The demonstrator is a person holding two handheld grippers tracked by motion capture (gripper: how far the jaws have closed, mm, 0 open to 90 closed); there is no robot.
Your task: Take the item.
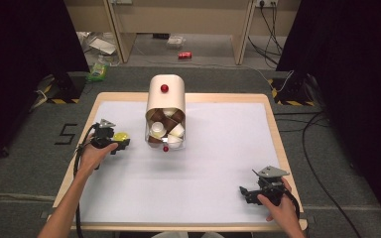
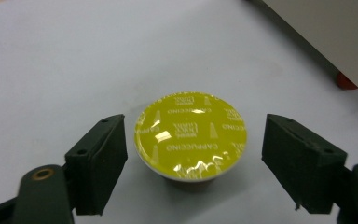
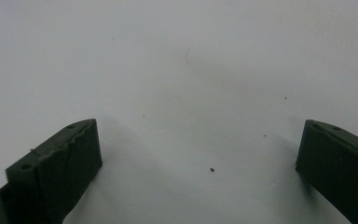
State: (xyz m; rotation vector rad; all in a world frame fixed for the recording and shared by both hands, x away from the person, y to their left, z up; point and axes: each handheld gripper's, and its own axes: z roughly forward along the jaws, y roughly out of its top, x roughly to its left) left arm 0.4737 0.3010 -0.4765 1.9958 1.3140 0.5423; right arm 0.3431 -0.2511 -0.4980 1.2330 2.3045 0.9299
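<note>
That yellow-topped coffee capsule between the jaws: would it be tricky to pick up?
Probably light: the capsule is small. Its shiny foil lid looks thin, so a hard pinch might dent it. It seems to narrow downwards, so the left gripper, jaws apart, could slip.

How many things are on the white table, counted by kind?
Black two-finger grippers: 2 (left gripper, right gripper)
Round coffee capsule with shiny yellow foil lid, standing loose: 1
Cream rounded capsule dispenser with red knob: 1
Capsules inside the dispenser: piled together, cannot be counted exactly
Total: 4, apart from that pile
</note>
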